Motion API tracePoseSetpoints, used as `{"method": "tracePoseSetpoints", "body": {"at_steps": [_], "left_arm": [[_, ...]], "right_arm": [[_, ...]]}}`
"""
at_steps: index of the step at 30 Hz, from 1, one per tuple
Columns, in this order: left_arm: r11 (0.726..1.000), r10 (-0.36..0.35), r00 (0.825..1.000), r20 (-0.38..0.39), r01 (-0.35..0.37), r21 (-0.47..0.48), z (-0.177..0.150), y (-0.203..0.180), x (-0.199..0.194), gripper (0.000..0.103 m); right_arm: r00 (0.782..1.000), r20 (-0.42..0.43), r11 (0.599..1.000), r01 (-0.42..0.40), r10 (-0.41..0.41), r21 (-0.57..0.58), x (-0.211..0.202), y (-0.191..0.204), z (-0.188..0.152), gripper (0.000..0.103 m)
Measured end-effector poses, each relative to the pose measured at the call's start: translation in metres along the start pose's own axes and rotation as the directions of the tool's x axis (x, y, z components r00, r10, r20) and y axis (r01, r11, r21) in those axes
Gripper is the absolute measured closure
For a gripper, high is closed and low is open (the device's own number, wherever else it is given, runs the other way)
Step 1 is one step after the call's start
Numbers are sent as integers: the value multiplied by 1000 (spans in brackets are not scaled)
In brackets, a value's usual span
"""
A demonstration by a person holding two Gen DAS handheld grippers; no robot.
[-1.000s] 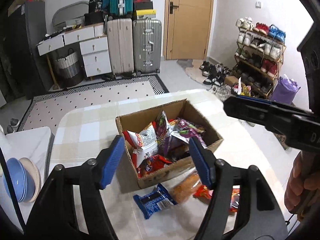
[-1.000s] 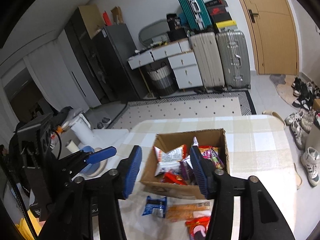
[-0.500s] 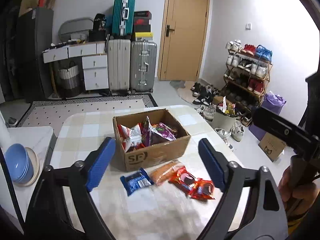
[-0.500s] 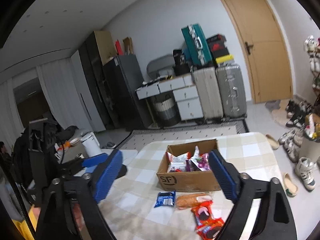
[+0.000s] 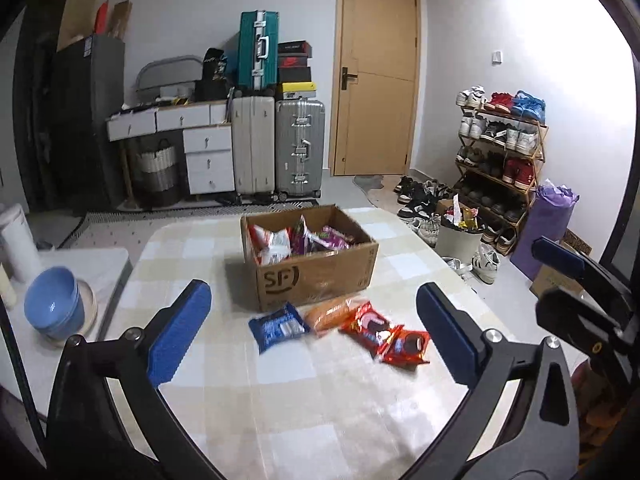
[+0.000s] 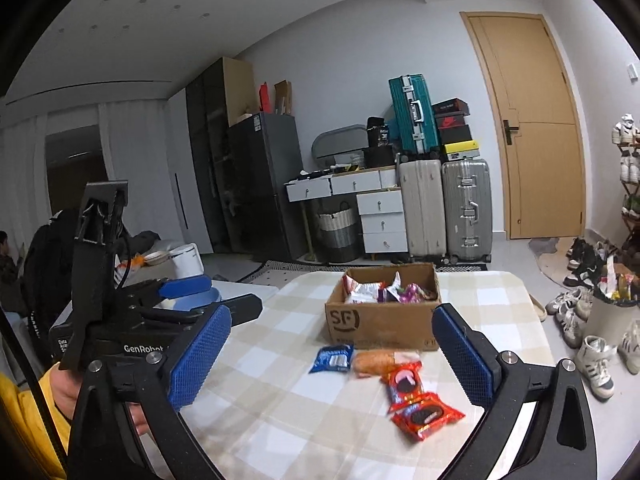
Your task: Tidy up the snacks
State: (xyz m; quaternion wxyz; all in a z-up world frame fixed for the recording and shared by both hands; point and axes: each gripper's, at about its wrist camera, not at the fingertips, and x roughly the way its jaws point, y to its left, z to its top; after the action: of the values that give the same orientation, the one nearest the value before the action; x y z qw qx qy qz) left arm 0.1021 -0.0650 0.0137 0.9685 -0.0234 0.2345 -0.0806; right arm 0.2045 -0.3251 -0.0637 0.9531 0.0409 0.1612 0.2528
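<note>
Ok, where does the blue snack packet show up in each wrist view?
Left wrist: blue snack packet lies low centre, on the table, leftmost of the loose packets.
Right wrist: blue snack packet sits just below centre, again leftmost.
Shared landmark: the cardboard box marked SF directly behind it.

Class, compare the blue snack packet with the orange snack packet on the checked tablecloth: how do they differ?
The blue snack packet is blue with white print; the orange snack packet is plain orange. The blue one lies left, the orange one right, closer to the cardboard box. Both lie flat on the tablecloth, outside the box.
</note>
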Motion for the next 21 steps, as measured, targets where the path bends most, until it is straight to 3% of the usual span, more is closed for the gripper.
{"method": "tracePoseSetpoints", "body": {"at_steps": [7,14,21], "left_arm": [[1000,31,997,-77,-31,8,-37,5,22,0],[998,43,997,-58,-46,-49,-41,23,40,0],[997,39,992,-122,-46,-61,-58,28,55,0]], "right_arm": [[999,-34,1000,4,-5,-19,3,6,-29,1],[998,-56,1000,12,-12,2,15,3,-38,1],[996,-92,1000,16,-14,25,25,-3,-47,1]]}}
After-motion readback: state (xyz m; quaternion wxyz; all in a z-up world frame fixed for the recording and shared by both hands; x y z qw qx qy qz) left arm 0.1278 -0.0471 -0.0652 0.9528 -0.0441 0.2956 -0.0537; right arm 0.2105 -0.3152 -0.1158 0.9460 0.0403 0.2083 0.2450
